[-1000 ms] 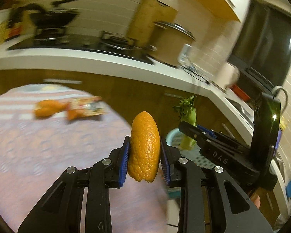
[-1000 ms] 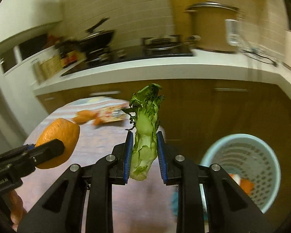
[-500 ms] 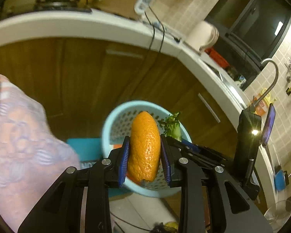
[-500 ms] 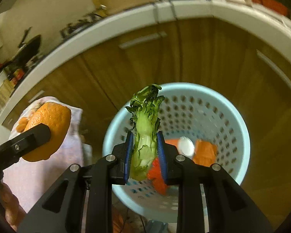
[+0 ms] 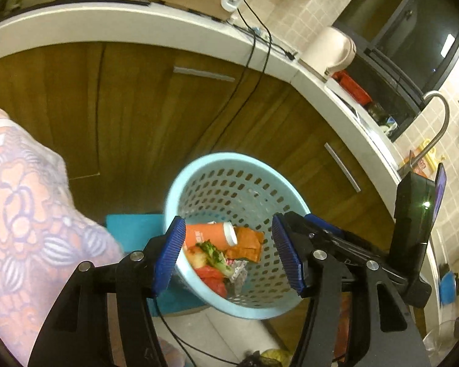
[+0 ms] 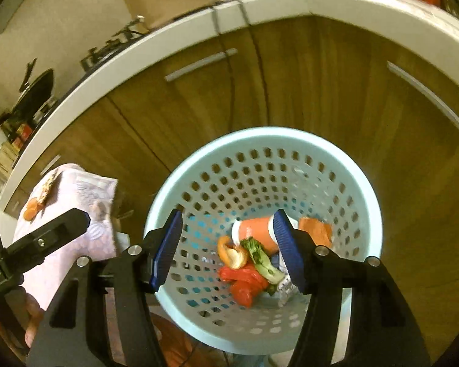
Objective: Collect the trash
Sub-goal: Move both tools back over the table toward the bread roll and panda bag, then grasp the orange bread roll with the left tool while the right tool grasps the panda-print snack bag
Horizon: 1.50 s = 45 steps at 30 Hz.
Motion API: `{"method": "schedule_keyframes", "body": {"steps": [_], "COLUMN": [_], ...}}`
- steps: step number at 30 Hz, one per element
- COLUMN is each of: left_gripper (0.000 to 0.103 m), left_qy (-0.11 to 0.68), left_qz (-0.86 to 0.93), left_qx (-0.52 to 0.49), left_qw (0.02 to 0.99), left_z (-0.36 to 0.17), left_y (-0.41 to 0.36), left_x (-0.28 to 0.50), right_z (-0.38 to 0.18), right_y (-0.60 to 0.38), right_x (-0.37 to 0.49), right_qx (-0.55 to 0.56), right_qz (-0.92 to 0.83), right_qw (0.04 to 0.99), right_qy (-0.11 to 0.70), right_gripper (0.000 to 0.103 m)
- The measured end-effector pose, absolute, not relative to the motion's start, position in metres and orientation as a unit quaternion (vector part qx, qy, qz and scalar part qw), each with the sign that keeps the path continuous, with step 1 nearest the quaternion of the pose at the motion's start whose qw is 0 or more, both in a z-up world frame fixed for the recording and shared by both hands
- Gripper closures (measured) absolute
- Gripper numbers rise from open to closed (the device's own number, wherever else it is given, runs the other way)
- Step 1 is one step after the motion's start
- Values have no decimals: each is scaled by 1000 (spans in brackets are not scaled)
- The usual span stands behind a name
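Note:
A light blue perforated waste basket [image 5: 226,165] [image 6: 293,140] stands on the floor below both grippers. In it lie an orange paper cup [image 6: 257,232], an orange peel [image 6: 229,252], a green vegetable stalk [image 6: 261,260] [image 5: 214,253], red wrapping [image 6: 244,284] and an orange packet [image 5: 244,241]. My left gripper [image 5: 229,257] is open and empty above the basket. My right gripper [image 6: 226,247] is open and empty above the basket. The right gripper's body [image 5: 352,244] shows at the right of the left wrist view.
A table with a pink patterned cloth [image 5: 24,214] [image 6: 76,202] is to the left, with orange scraps [image 6: 32,211] on it. Brown cabinets [image 6: 290,76] under a white counter [image 5: 137,21] stand behind the basket. A teal mat [image 5: 131,229] lies beside the basket.
Both grippers opened over the basket. The orange peel dropped from the left gripper and the vegetable stalk from the right; both now lie in the basket.

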State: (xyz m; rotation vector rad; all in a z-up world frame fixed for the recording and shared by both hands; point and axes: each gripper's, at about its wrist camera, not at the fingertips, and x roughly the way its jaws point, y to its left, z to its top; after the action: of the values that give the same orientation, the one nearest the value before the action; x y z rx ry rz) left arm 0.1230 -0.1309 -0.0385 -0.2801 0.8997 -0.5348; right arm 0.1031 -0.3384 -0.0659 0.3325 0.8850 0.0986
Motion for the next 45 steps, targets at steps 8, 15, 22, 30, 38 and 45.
{"method": "schedule_keyframes", "body": {"steps": [8,15,22,30,38,45], "left_gripper": [46,46,42,30,30,28], "left_qy": [373,331,323,367,406,417], "left_qz": [-198,-94,-1,32,54,23], "left_qx": [-153,-175,-156,-136,-75,-62], "left_qw": [893,923,933,920,909,906], "left_z": [-3,25,29,-24,-42,-43], "left_y": [-56,48,141,194,201,199], "left_x": [98,81,80,98,144,178], "right_z": [-18,14,18,-36,-62,-61], "right_y": [-267,-165,-83,-28,-24,-16], "right_x": [110,123,149,181,198,195], "right_qx": [123,78,62,71,85,69], "right_qz": [128,212,254,243,232,242], "right_qw": [907,907,897,882,870,869], "right_qy": [381,356,356,397,428,425], "right_gripper": [45,45,45,45,45,45]}}
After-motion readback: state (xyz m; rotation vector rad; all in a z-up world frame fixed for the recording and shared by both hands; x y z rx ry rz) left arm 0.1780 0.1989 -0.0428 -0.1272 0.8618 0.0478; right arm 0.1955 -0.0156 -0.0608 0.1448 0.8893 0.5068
